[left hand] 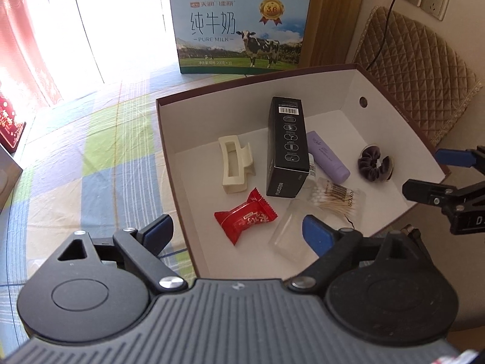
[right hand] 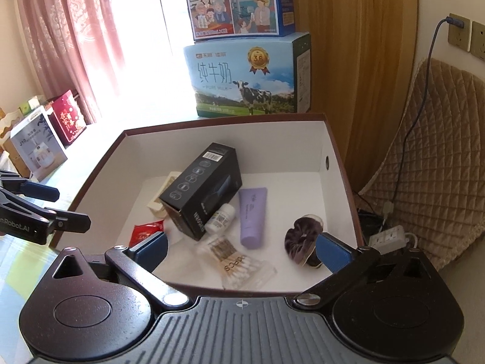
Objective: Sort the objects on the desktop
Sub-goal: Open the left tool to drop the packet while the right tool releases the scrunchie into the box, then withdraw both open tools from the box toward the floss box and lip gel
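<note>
**White-lined box holds everything; both grippers hang empty**

White card lines the box [left hand: 357, 91], which fills the centre of both views, brown on the outside and sitting on a checked cloth over the tabletop [left hand: 115, 139]. Everything sortable appears to be inside it already, which suggests the sorting is close to done.

In the left wrist view, a black carton [left hand: 286, 148] lies along the middle of the box floor. A cream hair claw [left hand: 235, 163] rests just to its left, and a red candy [left hand: 245, 217] sits lower, towards the near wall. On the carton's right, a lilac tube [left hand: 327, 159] lies close beside it, with a small white bottle [right hand: 220, 219] wedged between the two. A pack of cotton swabs [left hand: 335, 197] lies below the tube, and a dark scrunchie [left hand: 374, 163] sits apart at the right.

The left gripper [left hand: 236, 233] hovers over the box's near left corner, fingers spread wide and empty. The right gripper [right hand: 241, 247] hangs above the near wall with its fingers likewise released, holding nothing; the scrunchie lies just by its right finger. Both probably stay high to clear the walls.

A milk case [left hand: 239, 30] stands behind the box, in the upper centre of the frame, likely mere background.
</note>
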The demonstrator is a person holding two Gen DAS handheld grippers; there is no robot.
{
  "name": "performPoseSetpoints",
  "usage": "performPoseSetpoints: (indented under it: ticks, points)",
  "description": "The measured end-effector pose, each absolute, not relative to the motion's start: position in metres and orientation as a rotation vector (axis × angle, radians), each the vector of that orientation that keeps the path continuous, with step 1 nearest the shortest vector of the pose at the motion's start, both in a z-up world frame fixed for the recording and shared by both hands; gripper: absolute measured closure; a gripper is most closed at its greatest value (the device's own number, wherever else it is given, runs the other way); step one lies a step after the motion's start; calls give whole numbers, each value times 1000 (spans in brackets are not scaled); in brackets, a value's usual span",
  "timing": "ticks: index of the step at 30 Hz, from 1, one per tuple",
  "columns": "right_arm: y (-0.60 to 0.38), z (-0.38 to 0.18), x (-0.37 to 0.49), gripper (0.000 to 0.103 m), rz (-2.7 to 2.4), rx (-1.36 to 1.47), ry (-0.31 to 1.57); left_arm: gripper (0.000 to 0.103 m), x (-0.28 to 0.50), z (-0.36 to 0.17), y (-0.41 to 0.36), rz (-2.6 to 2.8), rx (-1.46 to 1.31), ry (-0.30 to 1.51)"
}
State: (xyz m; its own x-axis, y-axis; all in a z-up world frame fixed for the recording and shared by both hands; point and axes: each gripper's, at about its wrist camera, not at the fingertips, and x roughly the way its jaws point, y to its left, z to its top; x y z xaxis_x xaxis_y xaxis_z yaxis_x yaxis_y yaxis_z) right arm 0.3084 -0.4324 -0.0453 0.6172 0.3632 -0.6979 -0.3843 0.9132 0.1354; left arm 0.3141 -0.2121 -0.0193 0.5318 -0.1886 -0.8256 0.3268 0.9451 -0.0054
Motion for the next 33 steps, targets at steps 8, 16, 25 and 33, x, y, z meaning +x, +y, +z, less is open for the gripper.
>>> performPoseSetpoints:
  ticks: [8, 16, 25, 33]
  points:
    - [-427, -41, 293, 2, 421, -26, 792, 13, 291, -16, -194, -280, 136, 960]
    - [-417, -37, 274, 2, 448, -30, 791, 13, 270, -19, -176, -255, 116, 980]
    - [-398, -37, 249, 2, 477, -27, 800, 13, 247, -21, -157, -247, 106, 994]
    - [-374, -41, 223, 2, 516, -26, 828, 12, 227, -26, -136, -236, 103, 1021]
